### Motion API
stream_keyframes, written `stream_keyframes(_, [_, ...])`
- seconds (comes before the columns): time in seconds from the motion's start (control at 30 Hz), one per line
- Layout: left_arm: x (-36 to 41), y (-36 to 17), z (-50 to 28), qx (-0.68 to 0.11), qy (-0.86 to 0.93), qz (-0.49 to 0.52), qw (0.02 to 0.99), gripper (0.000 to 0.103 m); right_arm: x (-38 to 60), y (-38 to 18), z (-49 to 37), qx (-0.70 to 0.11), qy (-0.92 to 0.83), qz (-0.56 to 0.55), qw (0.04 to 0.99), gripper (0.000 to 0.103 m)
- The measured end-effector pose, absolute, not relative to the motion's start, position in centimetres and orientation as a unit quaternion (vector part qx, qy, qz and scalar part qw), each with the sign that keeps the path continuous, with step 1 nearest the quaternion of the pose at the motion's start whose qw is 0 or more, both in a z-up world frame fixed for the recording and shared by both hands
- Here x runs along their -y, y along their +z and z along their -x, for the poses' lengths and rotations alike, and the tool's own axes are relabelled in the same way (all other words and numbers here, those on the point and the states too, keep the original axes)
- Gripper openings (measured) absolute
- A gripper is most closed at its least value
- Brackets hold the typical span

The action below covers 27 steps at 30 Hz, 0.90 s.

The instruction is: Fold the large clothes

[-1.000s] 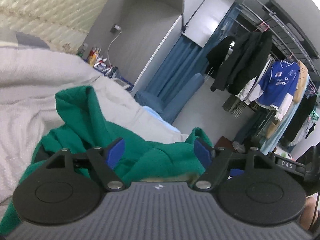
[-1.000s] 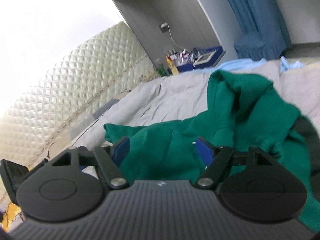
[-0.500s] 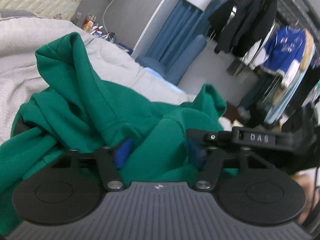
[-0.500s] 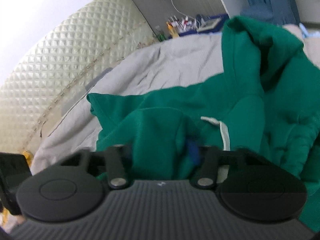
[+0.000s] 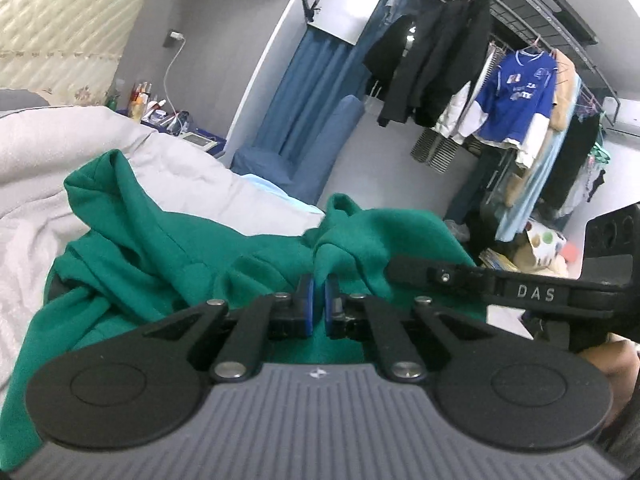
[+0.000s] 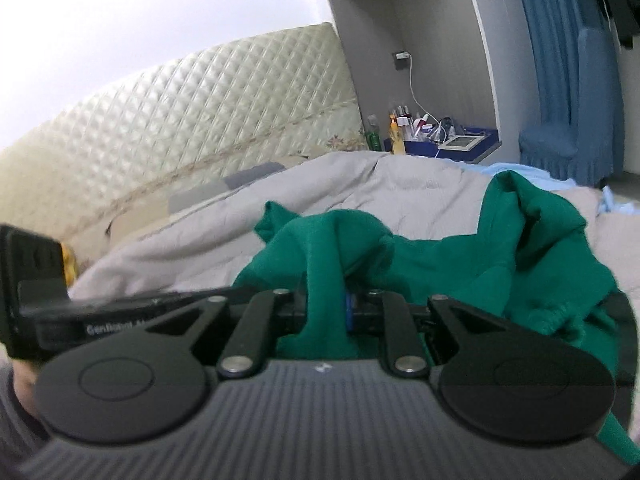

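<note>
Left wrist view: the left gripper (image 5: 316, 308) has its jaws drawn nearly together, blue pads (image 5: 306, 304) almost meeting. A ridge of the green hoodie (image 5: 168, 248) rises just ahead of them, but whether any cloth is actually pinched cannot be told from here; the gap looks thin and dark. Those jaws have just been closing. The hoodie lies crumpled on the grey duvet (image 5: 48, 160) of the bed, its hood standing up at the far side.

In the right wrist view the right gripper (image 6: 326, 312) is clamped on a thick fold of the hoodie (image 6: 460, 268) that runs up between the jaws, which have also just been closing.

To do this step well, both grips want to be on matching points of one edge, probably the hem or shoulders, so the garment hangs flat when lifted. I would check the left hold before pulling; a thin or empty pinch will slip. Then draw the two hands apart evenly and lift enough to shake out the bunching.

Only the left view shows the clothes rail (image 5: 520, 92) and the right gripper's body coming in from the side. Only the right view shows the quilted headboard (image 6: 180, 128) and the held fold itself.
</note>
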<state>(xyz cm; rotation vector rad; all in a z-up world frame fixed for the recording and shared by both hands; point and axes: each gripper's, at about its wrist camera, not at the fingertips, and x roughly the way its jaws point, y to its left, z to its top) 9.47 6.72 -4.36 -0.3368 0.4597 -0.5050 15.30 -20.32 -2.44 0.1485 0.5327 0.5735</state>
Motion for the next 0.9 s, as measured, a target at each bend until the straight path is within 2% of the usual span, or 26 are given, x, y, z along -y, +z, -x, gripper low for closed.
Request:
stream_keyframes(0.13, [-6.4,-4.8,-6.3,-0.264,-0.235,0.155,0.922,0.006,20.0,-3.1,-13.0,-0.307,0.264,-0.058,0.913,0.017])
stream_keyframes(0.4, [-3.9,-9.8,-6.2,-0.411,-0.178,0.131,0.885,0.006,18.5,-8.5,-12.1,-0.448,0.231,-0.035,0.863,0.019])
stream_keyframes(0.53, [-3.0,-10.7,-6.6,-0.422,-0.168,0.108,0.885,0.006,18.7,-10.1,-13.1,-0.476,0.211,-0.041,0.853,0.020])
stream_keyframes(0.67, [-3.3,-10.4,-6.5,-0.416,-0.172,0.126,0.884,0.006,18.5,-10.9,-13.4,-0.490,0.201,-0.040,0.847,0.021])
stream_keyframes(0.77, [-3.4,-9.7,-6.2,-0.399,-0.182,0.120,0.890,0.008,18.3,-10.5,-13.3,-0.487,0.201,-0.043,0.849,0.026])
stream_keyframes(0.83, [-3.5,-9.0,-6.4,-0.385,-0.189,0.130,0.894,0.024,18.9,-9.8,-13.1,-0.481,0.207,-0.058,0.850,0.035])
stream_keyframes(0.87, [-3.8,-8.6,-6.3,-0.376,-0.190,0.136,0.897,0.030,19.2,-9.5,-13.0,-0.470,0.204,-0.064,0.856,0.043])
stream_keyframes(0.9, [-4.1,-8.1,-6.2,-0.364,-0.186,0.141,0.902,0.044,19.6,-8.8,-12.6,-0.455,0.203,-0.064,0.865,0.053])
